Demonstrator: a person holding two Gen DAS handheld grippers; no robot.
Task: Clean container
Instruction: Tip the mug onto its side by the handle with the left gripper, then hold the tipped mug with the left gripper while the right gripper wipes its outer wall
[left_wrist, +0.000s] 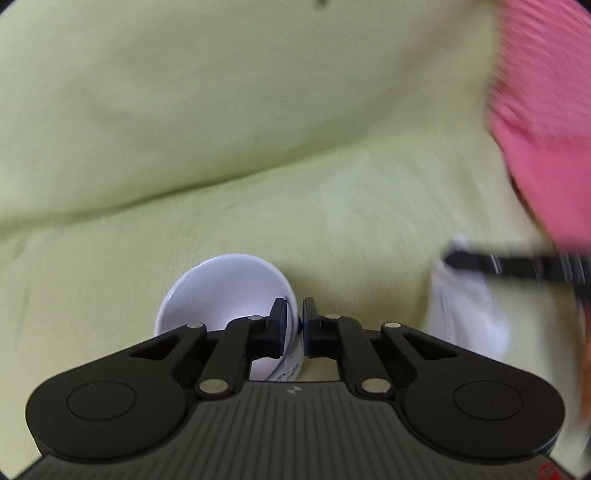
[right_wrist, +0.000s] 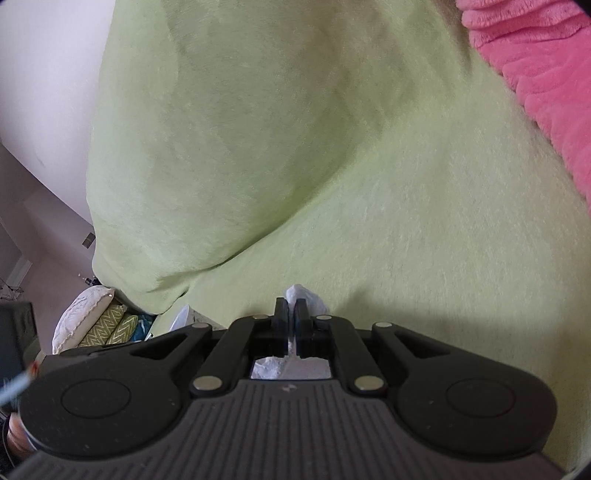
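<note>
White ceramic bowl, tipped above the green couch cover with only its rim pinched by the left gripper, could slip or twist free if the right gripper, clamped on crumpled tissue, wipes too hard.

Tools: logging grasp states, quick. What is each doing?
Left tool: shut on the white bowl's rim.
Right tool: shut on the white tissue.

A pale green plush cover is spread over a sofa, with a fold seen where seat meets back. A pink ribbed blanket is draped at the upper right. Patterned cushions are piled at lower left, below a white wall.
</note>
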